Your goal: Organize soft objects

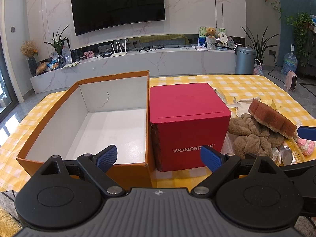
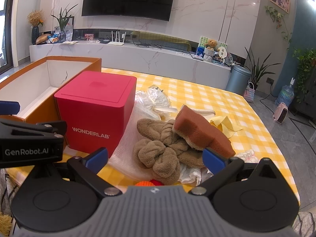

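Observation:
A pile of soft things lies on the yellow checked table right of a red Wonderlab box (image 1: 187,118) (image 2: 96,110): a brown sponge (image 2: 201,132) (image 1: 270,118) resting on a tan fluffy towel (image 2: 160,150) (image 1: 252,136), a yellow cloth (image 2: 225,123), a pink knitted piece (image 1: 308,146), an orange-red knitted piece (image 2: 150,182). An empty orange cardboard box (image 1: 94,126) (image 2: 37,83) stands left of the red box. My left gripper (image 1: 158,159) is open and empty, at the near edge before both boxes. My right gripper (image 2: 156,160) is open and empty, just before the towel.
Crumpled clear plastic (image 2: 152,98), white bubble wrap (image 2: 126,154) and foil packaging (image 1: 286,154) lie around the pile. The table (image 2: 197,90) extends behind. Beyond it stand a marble TV bench (image 1: 138,63) and a grey bin (image 1: 244,60).

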The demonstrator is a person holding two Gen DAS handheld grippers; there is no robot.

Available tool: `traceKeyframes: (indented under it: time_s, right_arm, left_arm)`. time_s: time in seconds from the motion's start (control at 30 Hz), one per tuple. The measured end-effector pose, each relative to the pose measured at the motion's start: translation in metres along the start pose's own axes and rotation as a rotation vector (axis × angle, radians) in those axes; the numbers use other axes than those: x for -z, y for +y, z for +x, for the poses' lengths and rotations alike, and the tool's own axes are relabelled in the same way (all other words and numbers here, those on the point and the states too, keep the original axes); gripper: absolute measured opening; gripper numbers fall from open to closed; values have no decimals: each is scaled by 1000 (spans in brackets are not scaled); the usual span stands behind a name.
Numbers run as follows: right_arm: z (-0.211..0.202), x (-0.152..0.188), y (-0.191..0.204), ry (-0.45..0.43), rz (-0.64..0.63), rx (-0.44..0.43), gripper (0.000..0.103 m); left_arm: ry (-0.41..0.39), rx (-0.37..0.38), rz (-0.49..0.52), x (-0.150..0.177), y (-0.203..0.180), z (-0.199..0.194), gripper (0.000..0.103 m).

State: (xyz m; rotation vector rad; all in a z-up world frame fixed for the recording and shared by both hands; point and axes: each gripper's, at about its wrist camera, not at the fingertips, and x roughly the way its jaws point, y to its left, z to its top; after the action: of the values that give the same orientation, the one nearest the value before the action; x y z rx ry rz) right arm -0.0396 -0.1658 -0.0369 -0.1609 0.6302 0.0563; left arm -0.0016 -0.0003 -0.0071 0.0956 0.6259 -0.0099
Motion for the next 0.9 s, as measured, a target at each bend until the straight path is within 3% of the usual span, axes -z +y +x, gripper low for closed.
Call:
traceKeyframes:
  time_s: [0.4,0.6,0.77,0.9]
  right_arm:
    - [0,1,0,1,-6,1,100]
    - [-3,-3,-4,-15,-36,23,100]
    - [-5,-9,-26,2,0,16,100]
    - [-4,-8,-51,22,66,61,100]
  left_arm:
    - [0,1,3,1,0,0,103]
    - [-4,41,23,-6,-3,3,103]
    - [-4,80,33,-16,-10,8,103]
    - [12,116,1,-18,-9,11,103]
